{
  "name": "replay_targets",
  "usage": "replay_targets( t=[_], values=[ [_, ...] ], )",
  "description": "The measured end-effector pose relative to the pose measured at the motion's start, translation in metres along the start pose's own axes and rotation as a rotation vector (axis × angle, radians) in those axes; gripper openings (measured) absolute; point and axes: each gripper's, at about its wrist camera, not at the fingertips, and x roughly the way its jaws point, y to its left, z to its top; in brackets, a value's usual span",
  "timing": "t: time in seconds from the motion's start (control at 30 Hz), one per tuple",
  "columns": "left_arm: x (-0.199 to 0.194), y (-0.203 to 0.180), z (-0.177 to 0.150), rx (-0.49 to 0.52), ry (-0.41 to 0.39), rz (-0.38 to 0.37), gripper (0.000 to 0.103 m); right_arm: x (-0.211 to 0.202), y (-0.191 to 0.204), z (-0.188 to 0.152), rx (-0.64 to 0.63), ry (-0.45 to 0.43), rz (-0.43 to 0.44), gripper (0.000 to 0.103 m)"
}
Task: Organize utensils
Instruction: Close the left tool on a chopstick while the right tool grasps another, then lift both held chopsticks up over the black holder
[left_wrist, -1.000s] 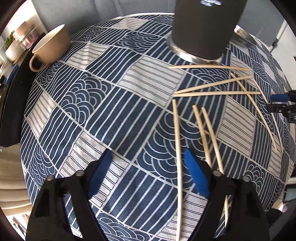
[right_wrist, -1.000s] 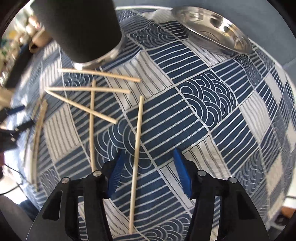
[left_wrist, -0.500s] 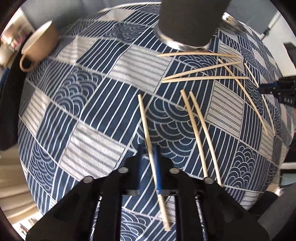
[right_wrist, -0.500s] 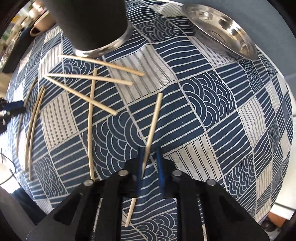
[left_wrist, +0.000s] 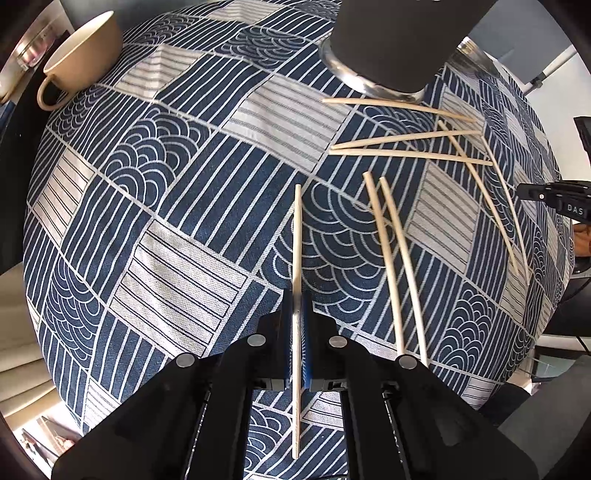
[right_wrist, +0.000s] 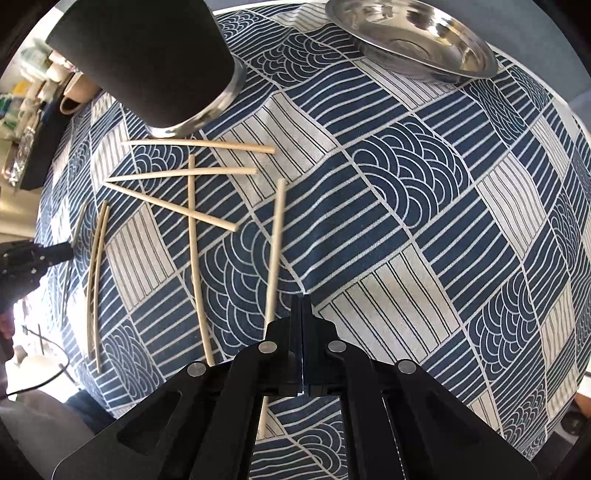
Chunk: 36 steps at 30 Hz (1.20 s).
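Observation:
Several wooden chopsticks lie on a blue and white patterned tablecloth (left_wrist: 184, 229). My left gripper (left_wrist: 297, 295) is shut on one chopstick (left_wrist: 297, 236), which runs straight between the blue pads and points ahead. My right gripper (right_wrist: 302, 299) is shut with its pads together and nothing between them; one chopstick (right_wrist: 275, 243) lies on the cloth just left of its tips. A tall black holder with a steel rim (left_wrist: 399, 44) stands at the far side, and it also shows in the right wrist view (right_wrist: 147, 59). Two parallel chopsticks (left_wrist: 391, 258) lie right of my left gripper.
A beige mug (left_wrist: 81, 55) stands at the far left edge. A steel dish (right_wrist: 413, 40) sits at the far right. Crossed chopsticks (right_wrist: 192, 177) lie before the holder. The other gripper shows at each view's side (left_wrist: 554, 195), (right_wrist: 29, 254).
Both grippers were open a second ago and have shut. The left one closed on a chopstick and holds it. The right one closed, and the chopstick now lies left of its tips.

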Motion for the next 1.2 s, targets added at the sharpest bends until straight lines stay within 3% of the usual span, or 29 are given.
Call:
replay_targets(
  t=[0.2, 0.23, 0.3, 0.33, 0.43, 0.57, 0.7, 0.77, 1.0, 1.2],
  values=[
    [-0.011, -0.003, 0.004, 0.005, -0.015, -0.004, 0.005, 0.001, 0.002, -0.001, -0.008, 0.011, -0.016, 0.008],
    [-0.011, -0.004, 0.004, 0.004, -0.013, -0.005, 0.005, 0.002, 0.0, -0.002, -0.009, 0.014, -0.015, 0.012],
    [-0.014, -0.004, 0.005, 0.003, -0.02, -0.005, 0.005, 0.004, 0.004, -0.001, -0.016, 0.013, -0.019, 0.038],
    [-0.015, -0.004, 0.005, 0.002, -0.021, -0.005, 0.005, 0.002, 0.008, 0.0, -0.027, 0.001, -0.024, 0.041],
    [-0.019, -0.001, 0.005, -0.008, -0.028, -0.008, 0.005, 0.005, 0.016, 0.004, -0.041, 0.006, -0.029, 0.04],
    [-0.025, 0.007, 0.001, -0.02, -0.037, -0.011, 0.005, 0.018, 0.02, 0.01, -0.06, 0.038, -0.114, 0.019],
    [-0.028, 0.008, 0.0, -0.03, -0.045, -0.013, 0.005, 0.019, 0.033, 0.009, -0.097, 0.027, -0.173, 0.01],
    [-0.029, 0.007, 0.0, -0.035, -0.047, -0.014, 0.005, 0.021, 0.044, 0.004, -0.103, 0.021, -0.16, 0.005],
    [-0.033, 0.005, 0.0, -0.035, -0.055, -0.017, 0.005, 0.017, 0.02, -0.001, 0.032, 0.011, 0.011, 0.004],
    [-0.045, 0.001, 0.005, -0.028, -0.077, -0.018, 0.005, -0.008, 0.017, -0.006, 0.045, -0.052, 0.072, 0.004]
  ],
)
